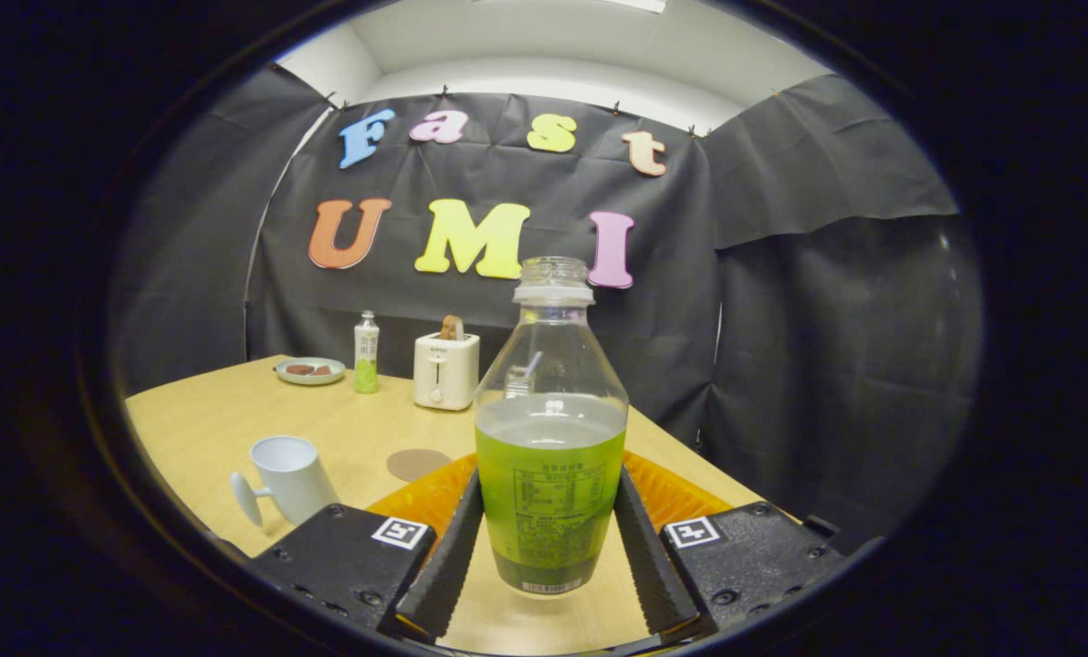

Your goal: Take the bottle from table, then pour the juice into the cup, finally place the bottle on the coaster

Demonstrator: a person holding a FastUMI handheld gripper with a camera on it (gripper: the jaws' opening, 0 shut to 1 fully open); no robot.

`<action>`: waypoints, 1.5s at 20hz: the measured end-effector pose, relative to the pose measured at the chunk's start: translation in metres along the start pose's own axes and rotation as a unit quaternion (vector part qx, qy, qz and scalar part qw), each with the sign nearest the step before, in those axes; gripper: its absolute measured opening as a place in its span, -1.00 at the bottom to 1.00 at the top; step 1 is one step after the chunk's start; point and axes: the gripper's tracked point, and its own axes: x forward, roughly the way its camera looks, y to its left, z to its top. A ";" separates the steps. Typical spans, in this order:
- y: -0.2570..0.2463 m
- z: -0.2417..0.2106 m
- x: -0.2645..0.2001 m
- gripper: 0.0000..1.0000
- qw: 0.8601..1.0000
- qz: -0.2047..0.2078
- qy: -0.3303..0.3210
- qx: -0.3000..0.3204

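Observation:
A clear, uncapped bottle point(550, 429), about half full of green juice, stands upright between my fingers. My gripper point(549, 488) is shut on it, one finger pressing each side of its labelled lower body. I cannot tell whether its base rests on the table point(224, 424) or hangs just above it. A white cup point(290, 474) with a handle stands to the left, just beyond my left finger. The round brown coaster point(418, 464) lies flat on the table between the cup and the bottle, a little farther away.
An orange ribbed mat point(667, 497) lies under and behind the bottle. At the table's far end are a white toaster point(446, 368) holding bread, a small green-labelled bottle point(366, 352) and a plate point(309, 370) of dark pieces. The table's right edge runs close to the mat.

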 end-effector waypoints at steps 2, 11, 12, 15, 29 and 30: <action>-0.003 0.009 0.005 0.60 1.000 -0.010 -0.005 -0.019; -0.012 0.036 0.023 0.60 0.983 -0.050 -0.011 -0.176; -0.018 0.044 0.025 0.60 0.979 -0.062 -0.024 -0.190; -0.018 0.051 0.034 0.60 0.969 -0.074 -0.023 -0.236; 0.033 0.057 0.046 0.60 0.898 -0.062 -0.027 -0.434; 0.038 0.057 0.049 0.60 0.891 -0.062 -0.029 -0.449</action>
